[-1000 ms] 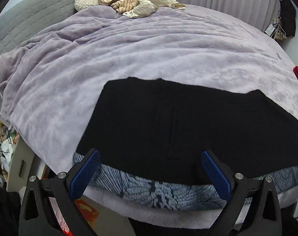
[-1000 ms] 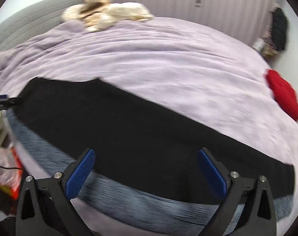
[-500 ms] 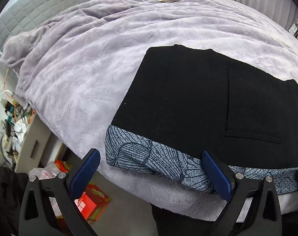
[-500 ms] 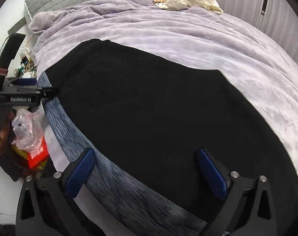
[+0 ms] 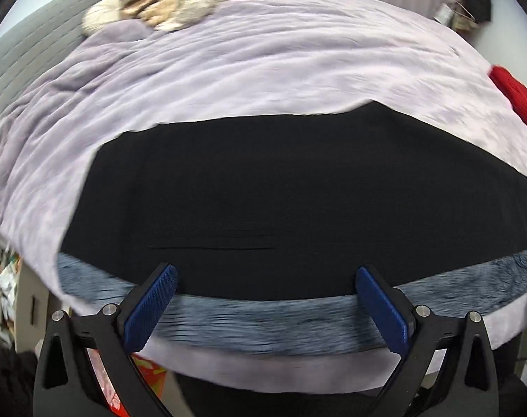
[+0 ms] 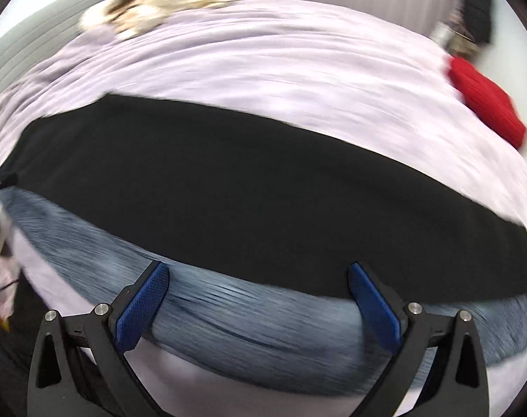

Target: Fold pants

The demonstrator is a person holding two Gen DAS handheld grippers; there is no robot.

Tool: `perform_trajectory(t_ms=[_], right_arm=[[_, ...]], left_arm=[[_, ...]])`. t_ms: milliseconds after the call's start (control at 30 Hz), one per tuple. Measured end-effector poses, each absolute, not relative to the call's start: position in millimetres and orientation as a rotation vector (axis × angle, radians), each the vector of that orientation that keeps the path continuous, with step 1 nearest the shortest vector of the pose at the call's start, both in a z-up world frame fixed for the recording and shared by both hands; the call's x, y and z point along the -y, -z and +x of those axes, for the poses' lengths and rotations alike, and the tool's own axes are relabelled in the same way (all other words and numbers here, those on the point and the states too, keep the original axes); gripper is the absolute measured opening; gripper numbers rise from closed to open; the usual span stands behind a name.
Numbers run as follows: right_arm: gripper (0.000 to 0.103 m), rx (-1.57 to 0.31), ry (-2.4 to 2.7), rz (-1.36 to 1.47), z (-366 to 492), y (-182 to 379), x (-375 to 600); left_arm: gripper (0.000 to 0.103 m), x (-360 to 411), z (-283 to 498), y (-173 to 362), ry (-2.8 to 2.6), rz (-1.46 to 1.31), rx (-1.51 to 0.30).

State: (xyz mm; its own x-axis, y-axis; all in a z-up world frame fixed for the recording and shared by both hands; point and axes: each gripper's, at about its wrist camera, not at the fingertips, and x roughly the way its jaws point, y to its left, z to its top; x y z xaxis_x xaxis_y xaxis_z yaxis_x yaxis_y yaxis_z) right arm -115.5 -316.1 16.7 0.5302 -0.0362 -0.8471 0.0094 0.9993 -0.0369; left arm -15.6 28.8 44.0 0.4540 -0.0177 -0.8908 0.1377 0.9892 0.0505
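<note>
Pants (image 5: 280, 191) flat, seemingly lengthwise along bed (image 5: 263, 80) edge; left gripper (image 5: 266, 299), right gripper (image 6: 258, 295) fingers spread, empty.

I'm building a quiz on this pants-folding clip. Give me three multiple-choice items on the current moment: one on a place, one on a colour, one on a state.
1. Where do the black pants lie?
A. On the purple blanket
B. On the floor
C. On a chair

2. What colour is the knitted item at the bed's far right?
A. Green
B. Red
C. Yellow

3. How do the left gripper and right gripper stand?
A. Both shut on cloth
B. One open, one shut
C. Both open, holding nothing

Key: 1 A, the pants are spread flat over the blanket; 2 B, it shows bright red in both views; 3 C, each pair of blue pads stands wide apart and empty.
</note>
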Motion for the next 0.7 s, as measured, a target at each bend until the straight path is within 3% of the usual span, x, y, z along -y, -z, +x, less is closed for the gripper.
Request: perform_trajectory(t_ms=[433, 700], right_arm=[[0.103, -0.904, 0.485, 0.039, -205, -44, 479], [0.103, -0.768, 0.244, 0.451, -268, -33, 507]], left_arm=[[0.103, 102, -24, -37, 0.274, 0.226, -1.150], [0.103, 191, -25, -31, 0.400, 0.276, -1.174]])
